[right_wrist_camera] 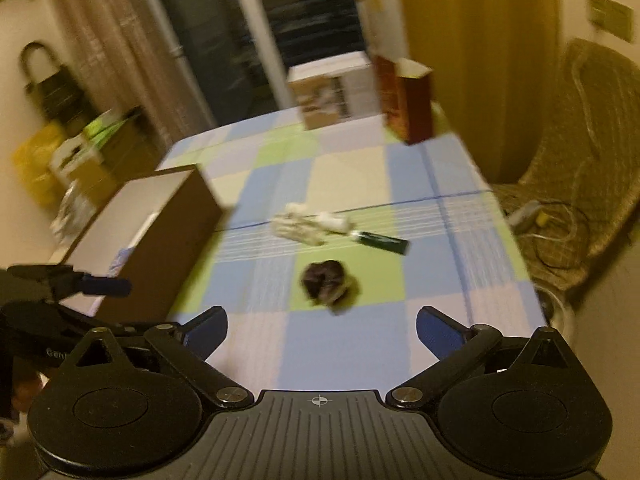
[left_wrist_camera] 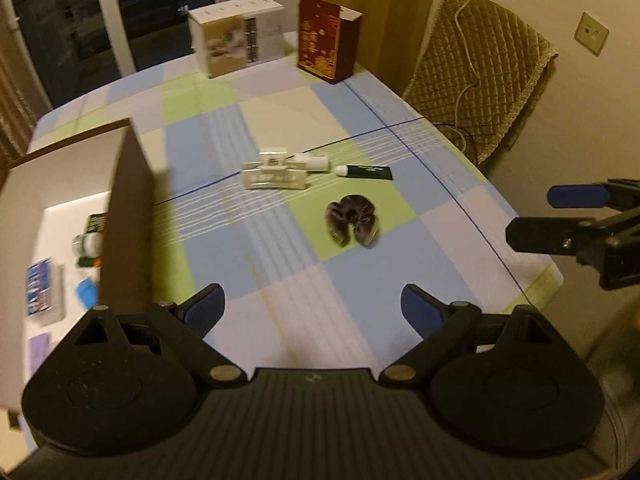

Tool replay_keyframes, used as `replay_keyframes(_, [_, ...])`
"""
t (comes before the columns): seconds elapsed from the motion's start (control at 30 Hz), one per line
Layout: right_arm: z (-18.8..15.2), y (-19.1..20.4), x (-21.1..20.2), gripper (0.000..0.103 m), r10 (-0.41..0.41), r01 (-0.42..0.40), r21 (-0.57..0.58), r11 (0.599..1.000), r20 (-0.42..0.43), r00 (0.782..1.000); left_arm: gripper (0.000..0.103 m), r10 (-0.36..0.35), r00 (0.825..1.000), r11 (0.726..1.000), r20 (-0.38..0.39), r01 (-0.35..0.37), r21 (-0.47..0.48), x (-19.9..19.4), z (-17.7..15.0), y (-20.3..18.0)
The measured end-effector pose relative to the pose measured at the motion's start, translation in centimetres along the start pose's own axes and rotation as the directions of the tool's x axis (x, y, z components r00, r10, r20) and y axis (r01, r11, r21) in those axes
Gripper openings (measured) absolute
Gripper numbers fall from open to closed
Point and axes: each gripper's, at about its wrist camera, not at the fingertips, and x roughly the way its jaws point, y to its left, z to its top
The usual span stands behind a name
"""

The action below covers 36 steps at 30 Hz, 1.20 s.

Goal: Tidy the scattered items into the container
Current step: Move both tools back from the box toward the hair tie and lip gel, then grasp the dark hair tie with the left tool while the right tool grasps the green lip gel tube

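tablecloth items blur; box wall hides part of its contents.

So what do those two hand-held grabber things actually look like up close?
Both look alike. The left gripper and right gripper each have a black ribbed body, two round black discs, black link arms joined by silver pins, and two fingers faced with blue pads. A small white crosshair mark sits on the right one's body.

Sat on the table: scrunchie at centre, hair clip at eleven o'clock from it, tube at one, open box at nine, two cartons far at twelve.
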Motion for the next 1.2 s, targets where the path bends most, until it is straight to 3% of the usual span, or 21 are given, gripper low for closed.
replay_keyframes(0.27, [1.5, -3.3, 6.7, 0.103, -0.130, 0.131, -0.001, 0.991, -0.090, 0.987, 0.092, 0.027, 0.999, 0.999, -0.026, -0.026, 0.035, 5.7, 0.2, -0.6])
replay_keyframes(0.43, [2.5, -6.1, 11.4, 0.103, -0.129, 0.133, 0.022, 0.991, -0.143, 0.981, 0.091, 0.030, 0.999, 0.999, -0.025, -0.029, 0.036, 8.6, 0.7, -1.0])
replay_keyframes(0.5, [2.7, -7.1, 12.5, 0.103, -0.155, 0.158, 0.012, 0.987, -0.134, 0.979, 0.088, -0.002, 1.000, 0.999, -0.017, 0.003, 0.047, 9.7, 1.1, -1.8])
replay_keyframes(0.6, [2.6, -8.8, 13.6, 0.103, -0.198, 0.201, 0.012, 0.980, -0.127, 0.972, 0.088, 0.000, 1.000, 0.995, 0.006, -0.001, 0.104, 11.5, 1.8, -3.2])
replay_keyframes(0.7, [2.4, -11.0, 13.6, 0.103, -0.178, 0.191, 0.086, 0.978, -0.145, 0.973, 0.080, 0.007, 1.000, 0.989, 0.018, -0.010, 0.148, 13.3, 2.7, -4.2])
replay_keyframes(0.9, [2.3, -12.3, 13.2, 0.103, -0.175, 0.191, 0.094, 0.977, -0.155, 0.972, 0.073, -0.013, 1.000, 0.994, 0.014, 0.012, 0.109, 16.2, 4.4, -5.0])
replay_keyframes(1.0, [2.3, -12.2, 13.3, 0.103, -0.171, 0.184, 0.075, 0.980, -0.153, 0.973, 0.063, 0.017, 1.000, 0.993, 0.009, -0.017, 0.120, 17.5, 4.9, -5.1])
replay_keyframes(1.07, [2.3, -12.2, 13.6, 0.103, -0.173, 0.185, 0.068, 0.980, -0.155, 0.973, 0.042, 0.013, 1.000, 0.993, -0.025, -0.010, 0.116, 18.2, 4.7, -4.7])
replay_keyframes(1.2, [2.6, -11.6, 13.9, 0.103, -0.161, 0.168, 0.043, 0.985, -0.142, 0.977, 0.025, 0.010, 0.999, 0.993, -0.043, -0.004, 0.118, 17.7, 4.5, -4.0])
